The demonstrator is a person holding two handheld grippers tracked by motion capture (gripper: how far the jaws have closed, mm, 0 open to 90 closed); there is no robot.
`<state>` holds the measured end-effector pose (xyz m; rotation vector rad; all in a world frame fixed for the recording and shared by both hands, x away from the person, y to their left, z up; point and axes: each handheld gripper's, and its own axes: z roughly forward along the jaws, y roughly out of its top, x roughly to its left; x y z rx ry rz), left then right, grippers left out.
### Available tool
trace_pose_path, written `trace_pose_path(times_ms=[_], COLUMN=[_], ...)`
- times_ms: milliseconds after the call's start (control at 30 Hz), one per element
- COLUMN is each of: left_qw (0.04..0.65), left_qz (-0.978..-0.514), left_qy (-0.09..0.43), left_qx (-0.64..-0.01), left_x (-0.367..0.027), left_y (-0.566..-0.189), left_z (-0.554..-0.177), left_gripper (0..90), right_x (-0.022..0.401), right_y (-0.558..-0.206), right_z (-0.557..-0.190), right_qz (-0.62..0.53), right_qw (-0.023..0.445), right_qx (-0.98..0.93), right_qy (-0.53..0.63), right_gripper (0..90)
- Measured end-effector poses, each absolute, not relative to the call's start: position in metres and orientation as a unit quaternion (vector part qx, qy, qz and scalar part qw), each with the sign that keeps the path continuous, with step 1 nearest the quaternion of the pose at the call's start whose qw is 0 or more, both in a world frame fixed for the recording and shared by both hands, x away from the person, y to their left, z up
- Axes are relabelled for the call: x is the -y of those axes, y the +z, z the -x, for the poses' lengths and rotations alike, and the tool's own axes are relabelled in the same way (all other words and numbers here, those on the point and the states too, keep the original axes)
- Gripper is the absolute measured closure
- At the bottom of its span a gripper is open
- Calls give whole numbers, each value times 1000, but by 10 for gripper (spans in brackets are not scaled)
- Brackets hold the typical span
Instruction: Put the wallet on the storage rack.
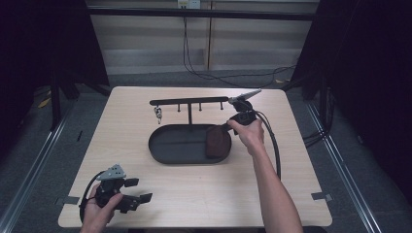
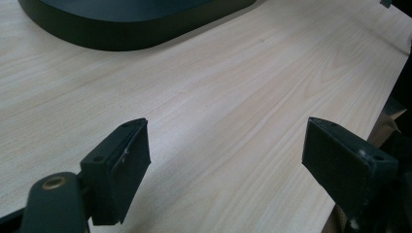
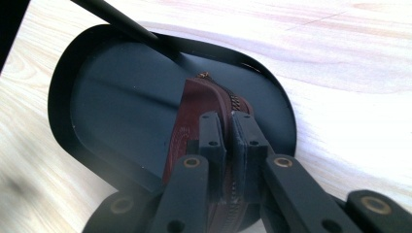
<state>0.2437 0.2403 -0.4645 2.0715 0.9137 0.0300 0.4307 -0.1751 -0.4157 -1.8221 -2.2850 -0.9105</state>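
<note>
Right tool (image 3: 227, 145): clenched on the pouch (image 3: 194, 126), jaws pinched tight along its zipper (image 3: 236, 104) edge, black pads on either side of the seam.
Right tool, from above: there it is (image 1: 228, 127) at the right end of the tray (image 1: 167, 155), the person's right hand (image 1: 250, 133) wrapped around its body, the cable (image 1: 272, 141) looping back along the forearm.
Pouch: dark reddish-brown leather, standing on edge in the tool's grip, zipper side up; in the high view it (image 1: 217, 141) sits in the right end of the tray. Whether its lower edge touches the tray floor cannot be told.
Tray: black, oval, low-walled, at the middle of the tabletop (image 1: 145, 194); its rim (image 3: 63, 73) curves round behind the pouch in the right gripper view.
Rack (image 1: 187, 102): a black bar on a post rising at the far side of the tray, small pegs hanging from it, keys (image 1: 158, 114) dangling near its left end.
Left tool (image 1: 130, 196): released, jaws standing wide apart with nothing between them, held by the left hand (image 1: 99, 208) at the near left corner of the tabletop, well apart from the tray.
Left tool, own view: it (image 2: 226, 150) looks across bare wood towards the tray wall (image 2: 136, 36) farther off.
</note>
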Motion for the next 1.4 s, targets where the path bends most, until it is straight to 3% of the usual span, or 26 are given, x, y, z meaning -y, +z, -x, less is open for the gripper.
trace_pose_path(times_ms=[433,633,1200,1400], left_qw=[425,425,427,431], left_qz=[-828,-828,-822,-818], left_qy=[12,12,15,16], left_qx=[-365,-365,-376,-381], left_x=[-240,-240,-242,-242], left_y=[-465,-465,-465,-465], left_z=[-244,-244,-245,-245], left_gripper=[174,174,174,175], right_x=[174,176,198,209], right_y=[-433,-434,-419,-419], right_z=[-430,-427,-391,-373], right_qz=[595,591,562,554], right_qw=[23,23,-26,-43], right_qx=[744,740,738,738], right_qy=[-303,-319,-373,-382], right_gripper=[820,765,448,393])
